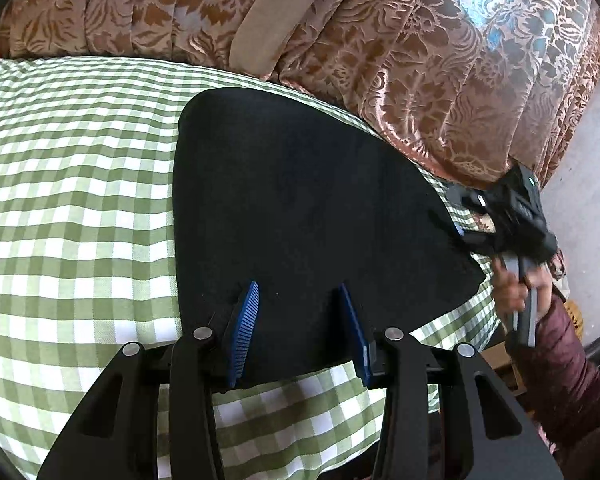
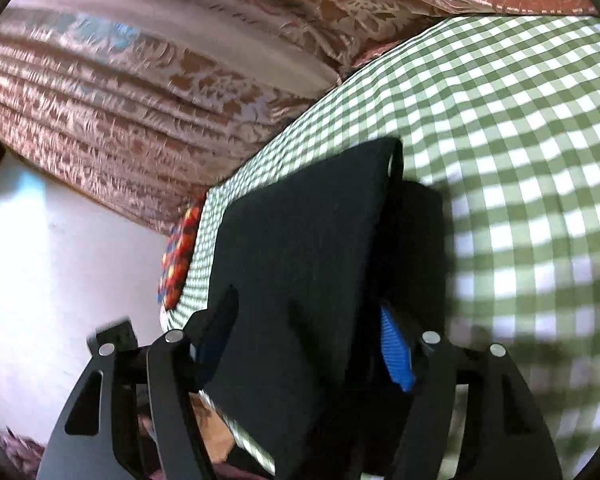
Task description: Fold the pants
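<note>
Left gripper [image 1: 298,320] spread open over black pants [image 1: 300,208]; right gripper [image 2: 306,344] open astride them.

right gripper [image 2: 308,336] spread wide, black pants [image 2: 300,264] bunched between fingers | pants on green check cloth [image 2: 520,160] | brown curtain [image 2: 120,92] far left

A: Any words, labels or numbers to read near the black pants [image 1: 300,216]?

B: None. The checked cloth [image 1: 76,184] beneath them and the floral curtain [image 1: 420,64] behind carry only patterns.
</note>
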Action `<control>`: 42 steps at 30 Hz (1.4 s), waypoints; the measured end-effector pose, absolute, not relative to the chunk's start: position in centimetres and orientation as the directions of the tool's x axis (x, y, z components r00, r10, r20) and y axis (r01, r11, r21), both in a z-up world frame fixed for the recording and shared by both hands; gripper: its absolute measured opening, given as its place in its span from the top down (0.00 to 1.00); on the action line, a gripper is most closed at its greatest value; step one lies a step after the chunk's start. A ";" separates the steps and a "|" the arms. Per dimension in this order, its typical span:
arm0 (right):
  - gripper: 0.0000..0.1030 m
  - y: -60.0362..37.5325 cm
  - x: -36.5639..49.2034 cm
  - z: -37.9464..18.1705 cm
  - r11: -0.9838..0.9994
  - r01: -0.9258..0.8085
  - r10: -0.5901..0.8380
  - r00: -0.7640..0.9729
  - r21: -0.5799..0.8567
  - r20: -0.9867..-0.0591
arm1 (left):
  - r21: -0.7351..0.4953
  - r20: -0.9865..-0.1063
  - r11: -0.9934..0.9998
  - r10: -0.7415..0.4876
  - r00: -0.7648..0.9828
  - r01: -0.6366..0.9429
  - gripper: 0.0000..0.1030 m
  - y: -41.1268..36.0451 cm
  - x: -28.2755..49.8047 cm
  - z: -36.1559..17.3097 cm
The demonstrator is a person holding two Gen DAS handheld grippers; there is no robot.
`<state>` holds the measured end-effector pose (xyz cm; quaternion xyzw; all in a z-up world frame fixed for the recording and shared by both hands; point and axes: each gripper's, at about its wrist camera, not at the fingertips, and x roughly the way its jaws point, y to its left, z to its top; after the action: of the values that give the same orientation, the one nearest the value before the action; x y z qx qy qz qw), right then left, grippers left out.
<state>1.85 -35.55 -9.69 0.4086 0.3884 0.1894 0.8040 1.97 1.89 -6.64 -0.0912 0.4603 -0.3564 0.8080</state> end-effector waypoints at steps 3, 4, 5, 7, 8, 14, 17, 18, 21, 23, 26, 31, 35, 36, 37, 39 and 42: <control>0.62 -36.4 3.4 -9.2 0.598 0.044 0.577 0.669 0.800 -0.468 | -0.456 -0.687 0.736 -0.648 0.328 0.500 0.61 1.7 1.9 -6.6; 0.82 -36.4 3.8 -8.9 0.606 0.042 0.567 0.677 0.794 -0.469 | -0.453 -0.689 0.738 -0.646 0.329 0.501 0.61 1.6 1.9 -6.6; 0.86 -36.4 4.1 -8.6 0.609 0.033 0.563 0.685 0.792 -0.462 | -0.450 -0.690 0.740 -0.644 0.331 0.500 0.61 1.6 1.9 -6.6; 0.88 -35.8 4.1 -7.5 0.671 0.009 0.528 0.697 0.742 -0.485 | -0.447 -0.692 0.744 -0.640 0.334 0.497 0.61 1.6 1.9 -6.7; 0.88 -35.6 4.3 -7.2 0.701 0.008 0.507 0.698 0.713 -0.506 | -0.450 -0.690 0.743 -0.642 0.334 0.496 0.61 1.6 1.8 -6.7; 0.84 -35.2 4.7 -9.3 0.795 0.096 0.417 0.630 0.599 -0.655 | -0.426 -0.696 0.746 -0.632 0.341 0.512 0.61 0.9 1.6 -6.6; 0.67 -36.0 2.7 -8.1 0.799 0.121 0.382 0.654 0.589 -0.653 | -0.409 -0.699 0.747 -0.625 0.347 0.523 0.61 0.9 1.3 -6.7; 0.67 -36.1 1.9 -7.6 0.801 0.113 0.382 0.660 0.589 -0.647 | -0.414 -0.698 0.747 -0.627 0.345 0.520 0.61 0.9 1.4 -6.7; 0.67 -35.6 -1.6 -5.5 0.807 0.082 0.389 0.670 0.584 -0.632 | -0.437 -0.689 0.743 -0.639 0.343 0.507 0.61 1.2 1.5 -6.8; 0.67 -34.8 -4.6 -4.4 0.804 0.059 0.409 0.667 0.591 -0.623 | -0.432 -0.686 0.745 -0.637 0.351 0.509 0.61 1.2 1.4 -6.8; 0.56 -33.7 -8.2 -4.0 0.785 0.059 0.437 0.652 0.617 -0.619 | -0.437 -0.682 0.744 -0.641 0.353 0.505 0.61 1.2 1.5 -6.9; 0.56 -32.5 -10.7 -4.8 0.767 0.112 0.422 0.654 0.632 -0.628 | -0.439 -0.680 0.744 -0.641 0.355 0.504 0.61 1.2 1.4 -6.9; 0.63 -31.0 -9.5 -5.4 0.773 0.104 0.434 0.632 0.626 -0.642 | -0.437 -0.680 0.748 -0.638 0.361 0.500 0.61 1.3 1.3 -6.6; 0.69 -30.4 -9.2 -5.3 0.801 0.108 0.408 0.622 0.589 -0.669 | -0.435 -0.680 0.748 -0.638 0.362 0.501 0.61 1.3 1.2 -6.5; 0.93 -30.1 -9.1 -5.3 0.830 0.115 0.373 0.613 0.546 -0.697 | -0.432 -0.680 0.750 -0.636 0.364 0.501 0.61 1.3 1.1 -6.4; 0.94 -29.8 -9.2 -5.2 0.864 0.126 0.326 0.598 0.487 -0.733 | -0.436 -0.678 0.746 -0.640 0.362 0.503 0.61 1.3 0.9 -6.2; 0.94 -29.6 -9.6 -6.2 0.901 0.132 0.274 0.567 0.414 -0.777 | -0.435 -0.678 0.739 -0.645 0.353 0.515 0.61 1.3 0.3 -6.2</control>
<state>-9.58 -29.64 -6.24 0.2190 0.4635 0.0416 0.8576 0.33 1.34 -6.15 -0.0731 0.4452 -0.3537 0.8194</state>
